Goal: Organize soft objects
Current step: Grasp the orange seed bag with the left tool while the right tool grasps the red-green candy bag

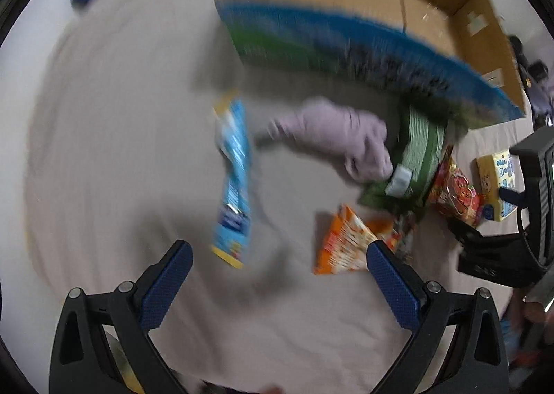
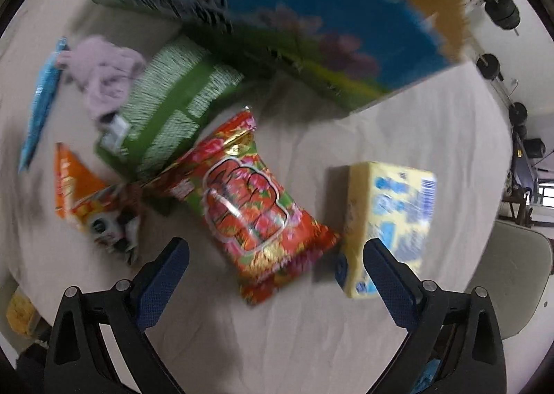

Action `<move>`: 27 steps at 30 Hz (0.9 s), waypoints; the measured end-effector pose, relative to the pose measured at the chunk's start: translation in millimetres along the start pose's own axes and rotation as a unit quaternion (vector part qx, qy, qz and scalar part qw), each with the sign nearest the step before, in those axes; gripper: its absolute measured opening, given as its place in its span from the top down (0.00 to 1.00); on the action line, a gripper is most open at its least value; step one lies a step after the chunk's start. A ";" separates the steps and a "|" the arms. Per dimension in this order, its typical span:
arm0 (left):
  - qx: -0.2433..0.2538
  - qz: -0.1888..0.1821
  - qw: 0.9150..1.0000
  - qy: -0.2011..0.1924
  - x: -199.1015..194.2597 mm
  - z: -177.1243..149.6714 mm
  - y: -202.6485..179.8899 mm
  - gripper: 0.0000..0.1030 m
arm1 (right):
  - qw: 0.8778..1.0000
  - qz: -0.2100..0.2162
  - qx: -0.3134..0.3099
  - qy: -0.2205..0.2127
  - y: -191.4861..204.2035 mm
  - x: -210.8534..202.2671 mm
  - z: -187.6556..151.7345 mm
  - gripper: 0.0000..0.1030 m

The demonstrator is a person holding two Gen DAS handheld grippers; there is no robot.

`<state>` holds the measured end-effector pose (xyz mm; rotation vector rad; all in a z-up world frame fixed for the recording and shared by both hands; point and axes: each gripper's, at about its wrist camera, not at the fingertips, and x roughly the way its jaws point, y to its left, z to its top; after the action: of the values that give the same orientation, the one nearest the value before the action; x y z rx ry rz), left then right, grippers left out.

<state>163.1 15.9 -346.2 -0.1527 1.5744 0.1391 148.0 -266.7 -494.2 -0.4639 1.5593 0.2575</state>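
Soft items lie on a pale cloth-covered table in front of an open cardboard box (image 1: 363, 2) with a blue and green printed front. In the left wrist view I see a blue packet (image 1: 233, 186), a lilac cloth (image 1: 346, 137), a green pack (image 1: 415, 158) and an orange bag (image 1: 341, 241). My left gripper (image 1: 278, 276) is open and empty above the cloth, between the blue packet and the orange bag. In the right wrist view my right gripper (image 2: 277, 272) is open and empty, just before a red snack bag (image 2: 249, 207), with a yellow pack (image 2: 387, 224) at its right finger.
The right wrist view also shows the box (image 2: 242, 13), green pack (image 2: 173, 99), lilac cloth (image 2: 104, 72), orange bag (image 2: 90, 200) and blue packet (image 2: 38, 106). A grey chair (image 2: 512, 276) stands beyond the table's right edge. The other gripper's body (image 1: 519, 214) shows at the right of the left wrist view.
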 end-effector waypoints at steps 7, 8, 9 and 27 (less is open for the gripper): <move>-0.167 -0.131 0.968 0.134 59.0 -23.5 3.8 0.11 | 0.992 0.070 0.096 0.039 -28.2 31.0 -4.2 0.42; -0.184 -0.144 0.962 0.145 64.9 -26.3 2.1 0.11 | 0.989 0.072 0.119 0.046 -33.8 31.7 -9.4 0.47; -0.202 -0.157 0.955 0.152 70.5 -28.4 0.8 0.11 | 0.986 0.075 0.137 0.055 -39.5 31.1 -15.6 0.49; 0.010 -0.001 0.996 0.093 69.9 16.3 -75.7 0.63 | 0.986 0.101 0.125 0.045 -61.7 14.9 -54.3 0.47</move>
<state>192.5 -56.1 -415.7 -0.1561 1.7605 0.1101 126.8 -347.4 -498.7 -0.1224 1.7027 0.1942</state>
